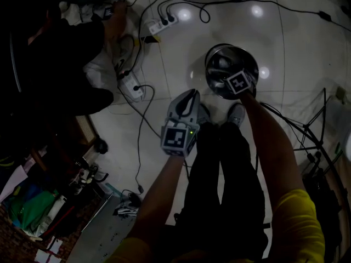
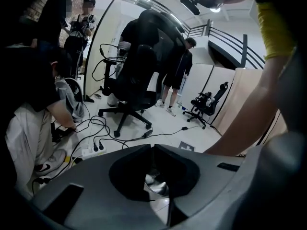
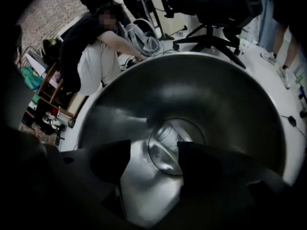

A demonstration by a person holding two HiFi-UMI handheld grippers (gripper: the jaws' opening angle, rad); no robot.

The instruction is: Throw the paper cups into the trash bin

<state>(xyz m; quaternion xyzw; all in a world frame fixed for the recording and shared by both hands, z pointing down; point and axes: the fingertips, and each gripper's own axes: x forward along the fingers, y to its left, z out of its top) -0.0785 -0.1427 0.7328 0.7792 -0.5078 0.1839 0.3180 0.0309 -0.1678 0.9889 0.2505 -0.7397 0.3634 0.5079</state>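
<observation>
The right claw (image 3: 154, 145) hangs over the mouth of the round metal trash bin (image 3: 206, 95), pointing down into it. Its jaws are set a cup's width apart, and the paper cup (image 3: 144, 186) sits between them, its sides against both jaws and its open rim turned toward the bin's bottom. The cup is thus above the bin's inside, not lying in it. The left claw (image 2: 152, 148) is held beside the bin, a little away from its rim, with its jaws tip to tip and nothing between them. The bin stands on the pale tiled floor (image 1: 164, 81), just ahead of the person's shoes (image 1: 236, 114).
</observation>
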